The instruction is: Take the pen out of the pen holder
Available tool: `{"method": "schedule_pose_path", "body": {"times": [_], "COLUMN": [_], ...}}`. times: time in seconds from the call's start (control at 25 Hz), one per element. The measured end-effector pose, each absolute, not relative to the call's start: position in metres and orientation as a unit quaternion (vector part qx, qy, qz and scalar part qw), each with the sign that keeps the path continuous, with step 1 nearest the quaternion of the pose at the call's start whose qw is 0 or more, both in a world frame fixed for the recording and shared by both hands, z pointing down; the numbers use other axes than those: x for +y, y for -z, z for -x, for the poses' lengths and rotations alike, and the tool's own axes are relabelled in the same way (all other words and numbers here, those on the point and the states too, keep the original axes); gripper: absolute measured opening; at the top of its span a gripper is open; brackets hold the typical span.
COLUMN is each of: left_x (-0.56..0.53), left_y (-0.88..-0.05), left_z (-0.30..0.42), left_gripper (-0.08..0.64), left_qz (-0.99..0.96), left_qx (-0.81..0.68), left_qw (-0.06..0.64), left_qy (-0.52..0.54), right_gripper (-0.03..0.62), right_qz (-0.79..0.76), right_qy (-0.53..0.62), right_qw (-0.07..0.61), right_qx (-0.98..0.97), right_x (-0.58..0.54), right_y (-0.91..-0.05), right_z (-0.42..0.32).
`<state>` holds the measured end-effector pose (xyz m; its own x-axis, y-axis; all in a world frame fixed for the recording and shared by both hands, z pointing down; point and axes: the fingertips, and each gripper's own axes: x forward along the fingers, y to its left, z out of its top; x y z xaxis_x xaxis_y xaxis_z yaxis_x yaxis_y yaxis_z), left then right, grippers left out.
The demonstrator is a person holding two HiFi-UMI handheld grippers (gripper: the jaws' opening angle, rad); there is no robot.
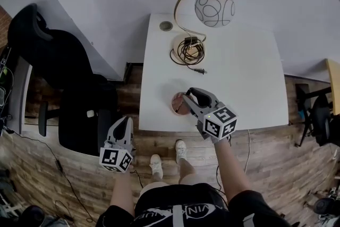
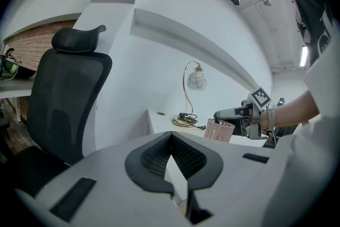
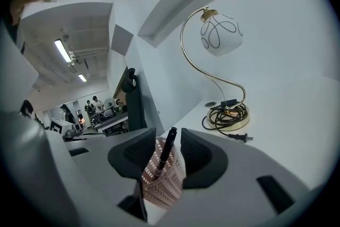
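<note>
Head view: the right gripper, grey plastic with a marker cube, reaches over the front edge of the smooth white desk, its tips at one pink round pen holder standing near that edge toward the left corner; the left gripper hangs off the desk's front left corner, above wood-plank flooring; at the back edge stands one lamp with a curved brass stem and a white glass globe traced with dark loops; a dark cord lies coiled on its base, one plug end trailing toward the middle; one black mesh office chair is left of the desk.

Left gripper view: its ribbed black pads meet at the tips, nothing between them; the holder shows as a pale pink perforated cup beside the other gripper.

Right gripper view: the jaws stand apart, pads clear on both sides of one slim black pen; it leans in the holder, its cap rising between the pads; the holder's wall is pink with rows of small white cut-outs; I see no other thing in it.
</note>
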<state>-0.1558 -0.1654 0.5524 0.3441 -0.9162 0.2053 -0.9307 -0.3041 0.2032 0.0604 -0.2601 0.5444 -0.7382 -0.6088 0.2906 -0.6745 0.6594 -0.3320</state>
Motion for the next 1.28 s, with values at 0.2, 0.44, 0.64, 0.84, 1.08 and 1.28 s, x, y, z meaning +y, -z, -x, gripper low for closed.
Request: {"method": "schedule_pose_path", "body": {"times": [0.2, 0.44, 0.64, 0.84, 1.08, 1.28], "left_x": [-0.164, -0.162, -0.162, -0.162, -0.164, -0.165], "left_y": [-0.556, -0.557, -0.553, -0.549, -0.54, -0.532], "left_z": [0.156, 0.16, 0.162, 0.164, 0.166, 0.169], "left_gripper": [0.012, 0.012, 0.012, 0.012, 0.012, 0.012], "left_qz": [-0.805, -0.802, -0.802, -0.804, -0.808, -0.81], "left_qx": [-0.574, -0.577, -0.577, -0.576, -0.573, -0.57], "left_qw": [0.149, 0.152, 0.149, 0.147, 0.139, 0.134], "left_qy": [-0.025, -0.026, -0.022, -0.019, -0.016, -0.015], "right_gripper": [0.068, 0.06, 0.054, 0.054, 0.052, 0.052], "right_qz": [-0.365, -0.368, -0.371, -0.374, -0.38, -0.387], "right_qy": [-0.192, -0.168, -0.163, -0.151, -0.136, -0.124], "right_qw": [0.074, 0.06, 0.045, 0.037, 0.03, 0.025], "right_qx": [-0.908, -0.913, -0.913, -0.914, -0.914, -0.914], "right_x": [-0.263, -0.261, -0.259, -0.255, -0.252, -0.249], "right_y": [-0.54, -0.53, -0.52, -0.51, -0.495, -0.482], "right_z": [-0.061, -0.06, -0.06, -0.061, -0.062, -0.062]}}
